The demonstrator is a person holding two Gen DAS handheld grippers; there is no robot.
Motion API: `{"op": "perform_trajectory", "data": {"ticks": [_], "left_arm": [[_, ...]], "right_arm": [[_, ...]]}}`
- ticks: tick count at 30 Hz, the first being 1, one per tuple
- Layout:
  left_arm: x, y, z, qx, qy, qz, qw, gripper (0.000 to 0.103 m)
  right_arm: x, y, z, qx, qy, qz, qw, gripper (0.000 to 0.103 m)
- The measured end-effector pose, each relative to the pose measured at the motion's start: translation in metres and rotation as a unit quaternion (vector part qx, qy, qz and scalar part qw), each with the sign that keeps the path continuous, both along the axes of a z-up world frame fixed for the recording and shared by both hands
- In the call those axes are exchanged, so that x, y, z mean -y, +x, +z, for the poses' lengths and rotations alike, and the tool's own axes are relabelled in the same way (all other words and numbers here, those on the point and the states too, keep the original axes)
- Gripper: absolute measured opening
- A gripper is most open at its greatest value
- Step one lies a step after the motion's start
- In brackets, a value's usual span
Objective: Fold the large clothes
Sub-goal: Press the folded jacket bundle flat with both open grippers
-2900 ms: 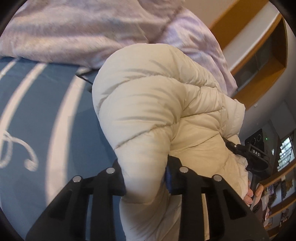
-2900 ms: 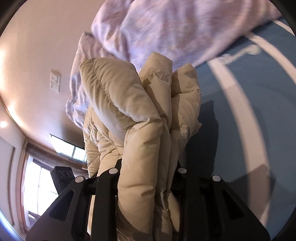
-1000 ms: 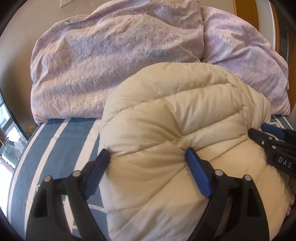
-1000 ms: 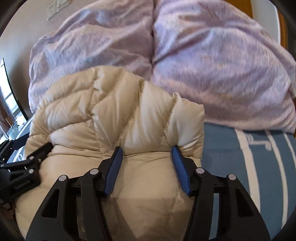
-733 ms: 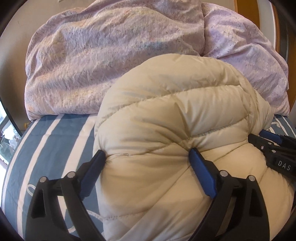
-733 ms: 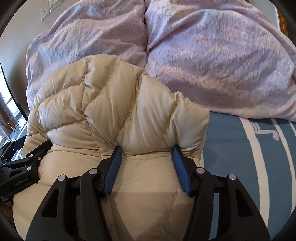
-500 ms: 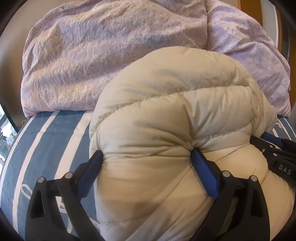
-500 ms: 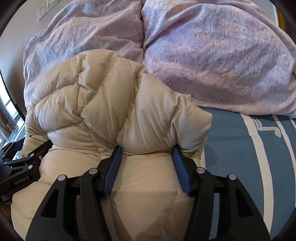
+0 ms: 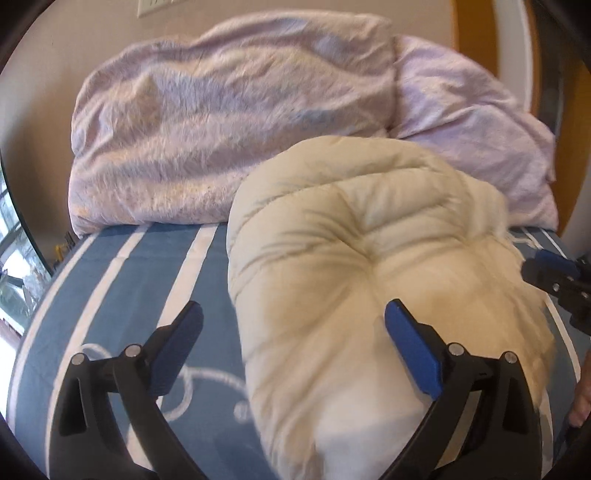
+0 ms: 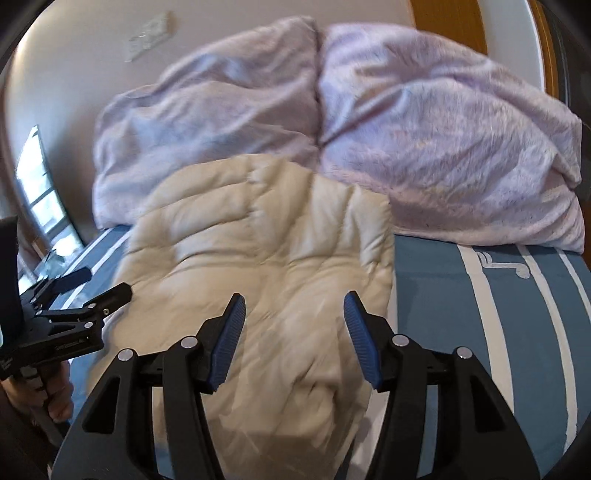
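Observation:
A cream puffer jacket (image 9: 369, 266) lies folded in a thick bundle on the blue white-striped bed (image 9: 122, 280). My left gripper (image 9: 291, 314) hovers at its near end with its jaws opening wide: the left finger stands over bare sheet, the right finger over the jacket, and neither pad presses it. In the right wrist view the jacket (image 10: 266, 236) lies flatter, and my right gripper (image 10: 294, 295) stands open just short of its near edge, pads clear of the fabric. Each gripper shows in the other's view: the left gripper (image 10: 74, 295) and the right gripper (image 9: 554, 273).
A crumpled lilac duvet (image 9: 229, 122) is piled along the head of the bed, right behind the jacket. A beige wall with a socket plate (image 10: 147, 33) rises behind it. A window (image 10: 40, 199) shows at the left. Bare sheet (image 10: 480, 314) lies right of the jacket.
Both grippers let go of the jacket and drew back from it. The left jaws spread wider. The jacket dropped and settled flatter on the bed.

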State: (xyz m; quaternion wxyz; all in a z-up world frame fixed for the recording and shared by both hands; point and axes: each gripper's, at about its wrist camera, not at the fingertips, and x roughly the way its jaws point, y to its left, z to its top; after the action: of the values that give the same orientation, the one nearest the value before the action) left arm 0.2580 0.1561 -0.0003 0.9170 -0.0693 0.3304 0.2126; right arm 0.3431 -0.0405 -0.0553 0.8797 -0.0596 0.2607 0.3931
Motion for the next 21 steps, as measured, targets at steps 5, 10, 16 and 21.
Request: {"op": "perform_trajectory", "data": {"ticks": [5,10,16,21], "left_arm": [[0.018,-0.011,-0.005,-0.017,0.017,-0.018,0.9995,0.099],[0.023,-0.002,-0.017,-0.042,0.018,-0.021,0.9987,0.099],[0.025,0.007,-0.033,-0.060,0.019,-0.024,0.9977,0.100],[0.019,0.006,-0.036,-0.063,0.004,-0.016,0.9979,0.101]], "right_arm": [[-0.006,-0.004,-0.030,-0.019,-0.054,0.003,0.998,0.050],[-0.001,0.010,-0.052,-0.065,-0.053,-0.005,0.996,0.050],[0.001,0.017,-0.063,-0.089,-0.050,-0.011,0.995,0.051],[0.000,0.010,-0.060,-0.068,-0.056,-0.029,0.996,0.061]]}}
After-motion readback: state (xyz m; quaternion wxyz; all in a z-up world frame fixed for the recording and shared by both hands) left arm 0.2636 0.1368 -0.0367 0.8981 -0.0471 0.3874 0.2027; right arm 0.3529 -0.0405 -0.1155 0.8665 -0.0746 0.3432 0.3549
